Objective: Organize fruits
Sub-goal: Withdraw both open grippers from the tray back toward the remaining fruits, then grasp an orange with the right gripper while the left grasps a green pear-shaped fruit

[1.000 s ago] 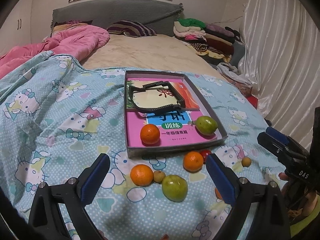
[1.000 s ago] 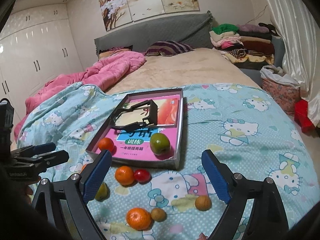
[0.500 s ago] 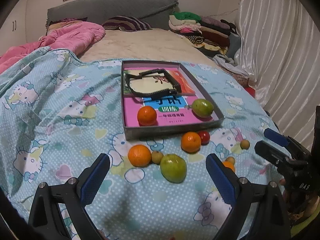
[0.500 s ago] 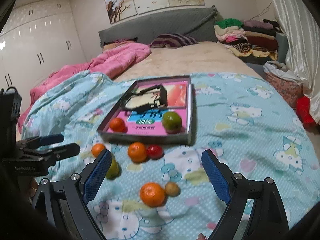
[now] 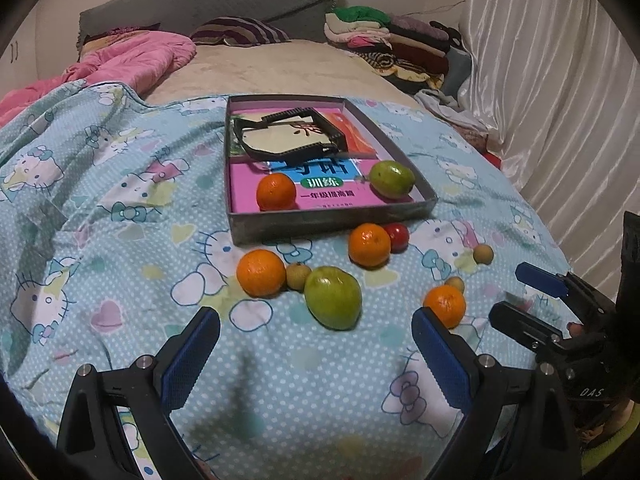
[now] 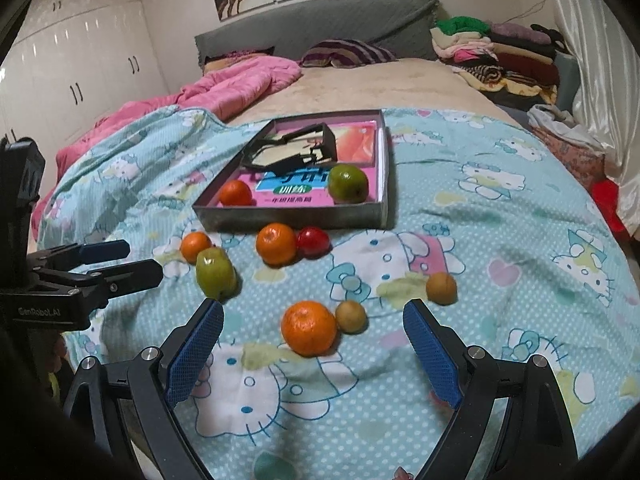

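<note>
Both tongs gape wide, nothing held. My right tongs (image 6: 312,350) hover low over the bed (image 6: 500,216). An orange (image 6: 309,333) lies on the blanket dead ahead of them, centred in the gap between the blue pads, close in. A small brown fruit (image 6: 351,316) touches its right side. Another brown one (image 6: 441,288) sits further ahead and right, just beyond the right pad.

My left tongs (image 5: 316,350) frame a green fruit (image 5: 333,297) just ahead, slightly right of centre, its long axis tilted up-left. A second orange (image 5: 261,273) sits ahead-left of it.

The box (image 6: 292,216), already holding an orange and a green fruit, lies further ahead of both tongs, its near wall crosswise.

Judgement: the right tongs are nearer the near orange and better lined up. It is round, so no axis matters. The risk is pinching the touching brown fruit too.
</note>
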